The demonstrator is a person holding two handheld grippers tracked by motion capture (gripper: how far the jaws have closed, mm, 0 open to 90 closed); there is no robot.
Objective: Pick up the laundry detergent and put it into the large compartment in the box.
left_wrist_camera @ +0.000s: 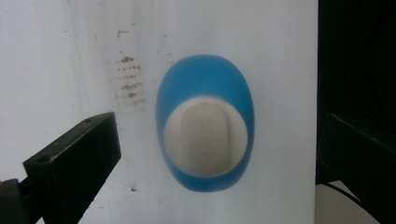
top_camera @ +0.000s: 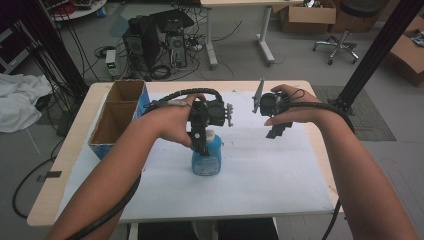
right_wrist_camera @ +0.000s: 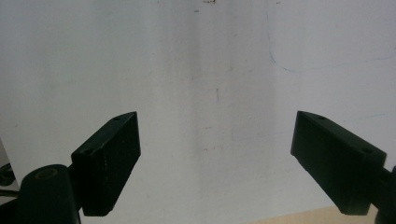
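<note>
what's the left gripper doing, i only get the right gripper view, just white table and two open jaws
Observer: The left gripper hangs straight above an upright blue bottle, jaws open on either side of it.
Operator: is it gripping it
Observer: No, the left gripper view shows white tabletop between each jaw and the bottle's white cap.
Operator: anything else on the table
Observer: A two-compartment cardboard box sits at the table's left edge.

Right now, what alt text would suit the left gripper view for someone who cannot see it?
Seen from straight above, a blue bottle with a white cap stands on a white table between the open black jaws of the left gripper.
</note>
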